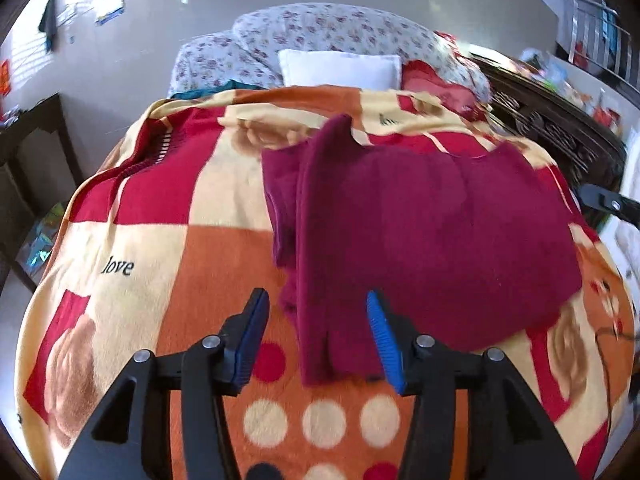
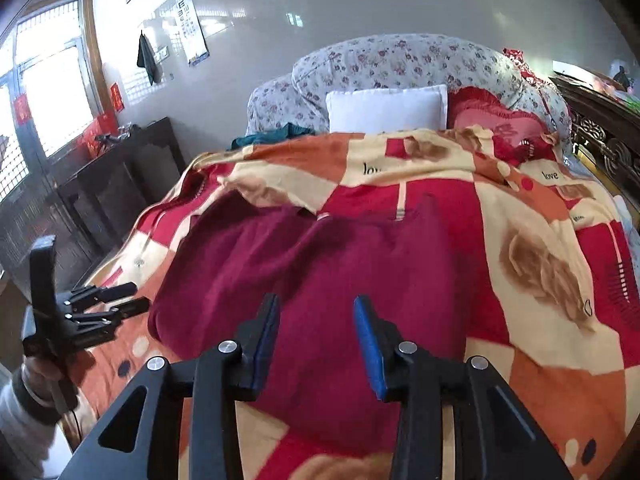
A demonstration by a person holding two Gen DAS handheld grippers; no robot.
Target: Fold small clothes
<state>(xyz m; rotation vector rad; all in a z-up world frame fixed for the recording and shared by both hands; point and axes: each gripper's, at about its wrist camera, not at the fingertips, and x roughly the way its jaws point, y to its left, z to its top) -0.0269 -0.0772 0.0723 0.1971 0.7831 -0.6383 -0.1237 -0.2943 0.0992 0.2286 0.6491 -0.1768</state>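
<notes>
Two grippers are in play, and both of ours stand with their jaws parted and nothing pinched between the pads. Our left gripper hovers above the near left edge of the maroon garment; the cloth passes under the gap between its blue pads, but neither pad presses on it. Our right gripper likewise hangs over the garment's near middle, free of the fabric.

We see the maroon garment lying on the patterned blanket that covers the bed, roughly in the centre of it. Its left side is already turned over onto the body, so a long doubled strip runs from the far end toward us. We judge that this is a sleeve or side panel laid inward, the usual first fold to narrow the piece. Lying flat on the blanket, it keeps its shape without being held, which is why we can let go of it.

From the right wrist view, our left gripper shows at the far left, held in a hand.

Beyond the blanket sit a white pillow and a floral quilt, well apart from the work.
</notes>
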